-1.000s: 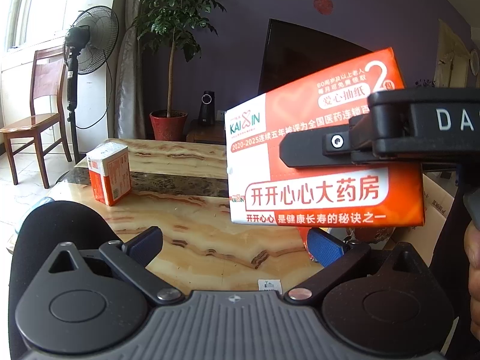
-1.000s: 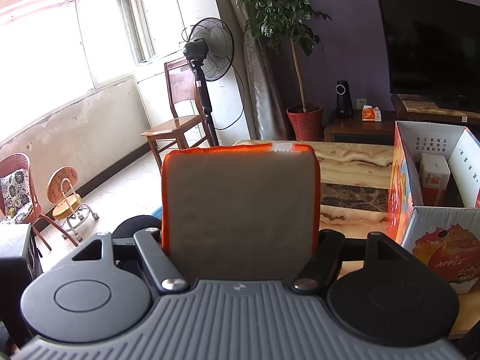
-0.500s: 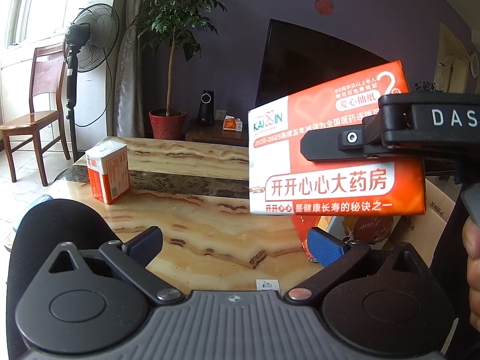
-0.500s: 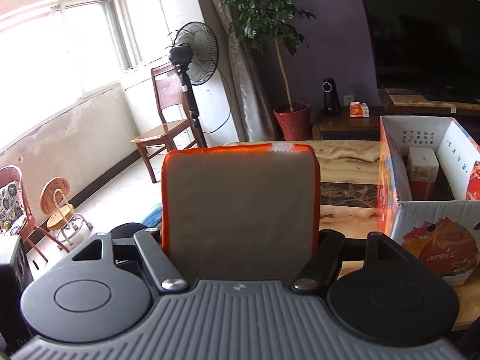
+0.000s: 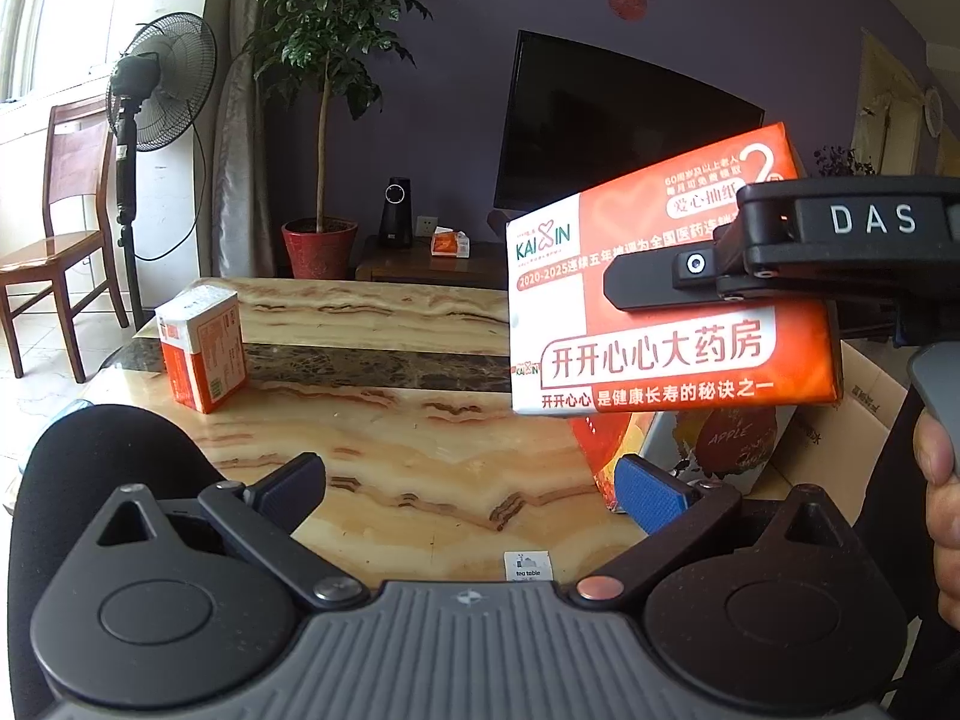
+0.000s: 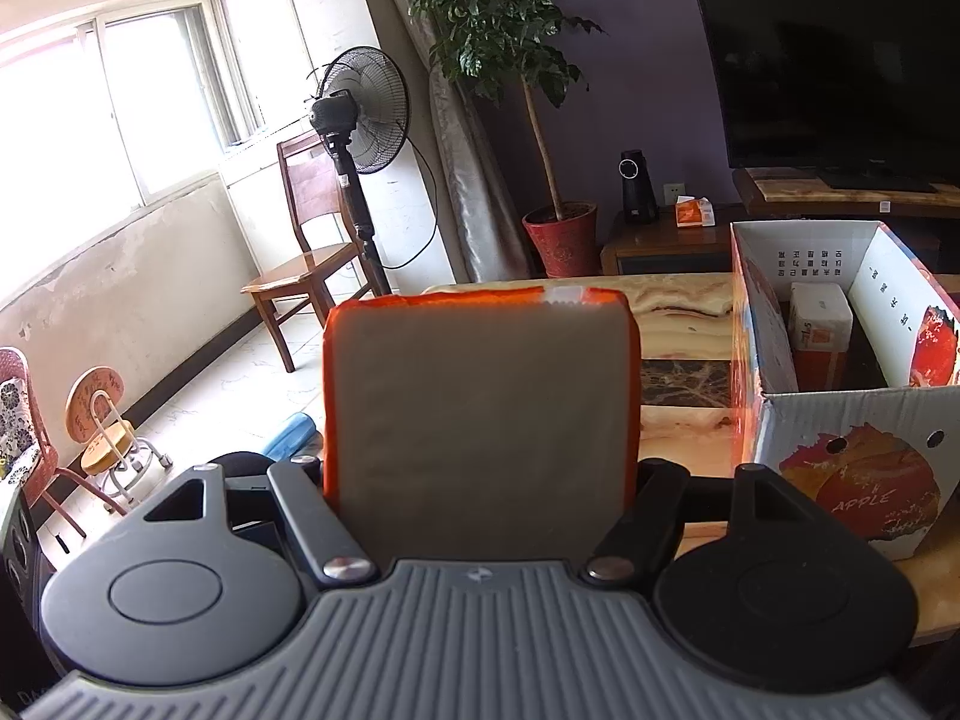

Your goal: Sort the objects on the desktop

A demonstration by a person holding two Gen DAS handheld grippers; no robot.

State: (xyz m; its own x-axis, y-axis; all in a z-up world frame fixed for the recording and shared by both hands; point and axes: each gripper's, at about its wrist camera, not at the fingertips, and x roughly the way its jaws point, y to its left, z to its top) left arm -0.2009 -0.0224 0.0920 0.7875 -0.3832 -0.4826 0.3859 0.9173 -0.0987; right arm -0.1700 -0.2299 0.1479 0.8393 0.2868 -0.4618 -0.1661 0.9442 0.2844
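The right gripper (image 6: 480, 480) has its fingers clamped on an orange tissue pack (image 5: 672, 360) marked "KAIXIN", held above the worktop (image 5: 390, 450) near the "APPLE" box (image 6: 840, 420). The left gripper (image 5: 471, 489) has its fingers apart, empty.

Tissue pack (image 5: 672, 324) aloft, right of tea table (image 5: 390, 456). Small box (image 5: 201, 348) standing at far left. Apple carton (image 6: 840, 420) on right, another box (image 6: 819, 324) inside.
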